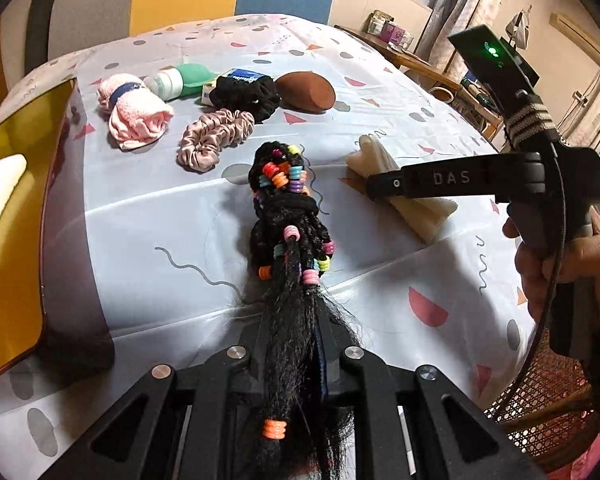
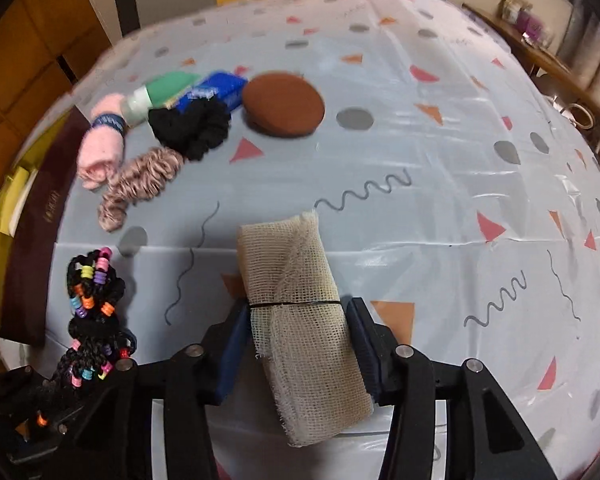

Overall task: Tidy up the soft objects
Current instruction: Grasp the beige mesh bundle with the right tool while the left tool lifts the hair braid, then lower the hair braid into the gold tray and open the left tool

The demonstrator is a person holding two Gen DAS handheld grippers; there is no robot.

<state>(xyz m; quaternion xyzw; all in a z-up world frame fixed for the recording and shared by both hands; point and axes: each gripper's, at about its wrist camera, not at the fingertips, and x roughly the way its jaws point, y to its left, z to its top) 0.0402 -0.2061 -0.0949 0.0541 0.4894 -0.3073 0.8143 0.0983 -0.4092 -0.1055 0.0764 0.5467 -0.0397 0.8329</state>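
My left gripper [image 1: 296,320] is shut on the loose end of a black braided hairpiece with coloured beads [image 1: 286,208]; the rest of it trails forward on the tablecloth. It also shows in the right wrist view [image 2: 94,308]. My right gripper [image 2: 298,320] is shut on a folded beige gauze cloth tied with a black band [image 2: 300,312], seen in the left wrist view [image 1: 404,192] too. At the far side lie a pink rolled towel [image 1: 134,114], a pink satin scrunchie [image 1: 214,138], a black scrunchie [image 1: 246,94] and a brown sponge [image 1: 306,92].
A yellow box with a dark rim [image 1: 16,208] stands at the table's left edge. A green sponge [image 1: 194,74], a white bottle [image 1: 166,84] and a blue packet [image 1: 236,78] lie behind the scrunchies. A patterned tablecloth [image 1: 160,220] covers the table. A wicker chair [image 1: 548,396] is at right.
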